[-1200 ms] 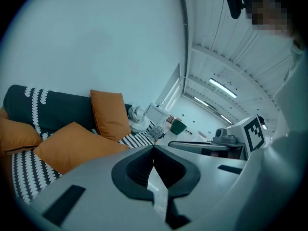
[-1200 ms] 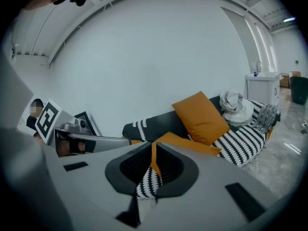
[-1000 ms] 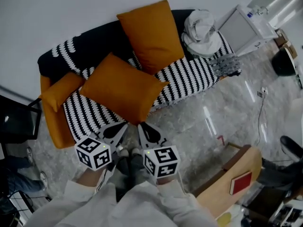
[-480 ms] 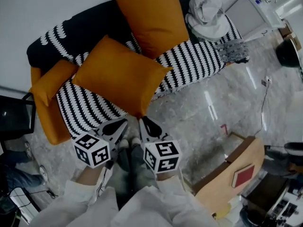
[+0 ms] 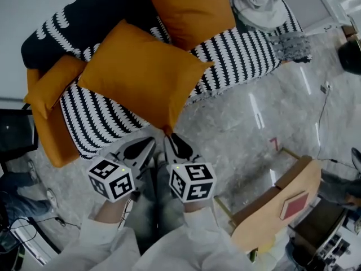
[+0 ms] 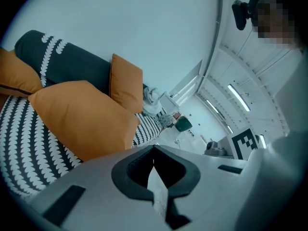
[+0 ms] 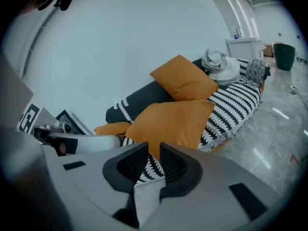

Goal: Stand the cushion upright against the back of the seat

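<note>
The right gripper [image 7: 154, 153] has just been opening: its jaws, closed a second ago, now stand a narrow gap apart with nothing between them; the near corner of the flat cushion [image 5: 141, 72] on the sofa [image 5: 96, 114] shows beyond the gap. Both it and the left gripper [image 5: 148, 147] have come lower in front of the sofa's front edge. The head view has drawn closer to the sofa, which now looks larger and sits higher in the frame; the top of the second cushion [image 5: 192, 10], leaning on the sofa's back, is now cut off by the upper edge. More of the wooden chair [image 5: 282, 202] beside the sofa's front has come into view.
</note>
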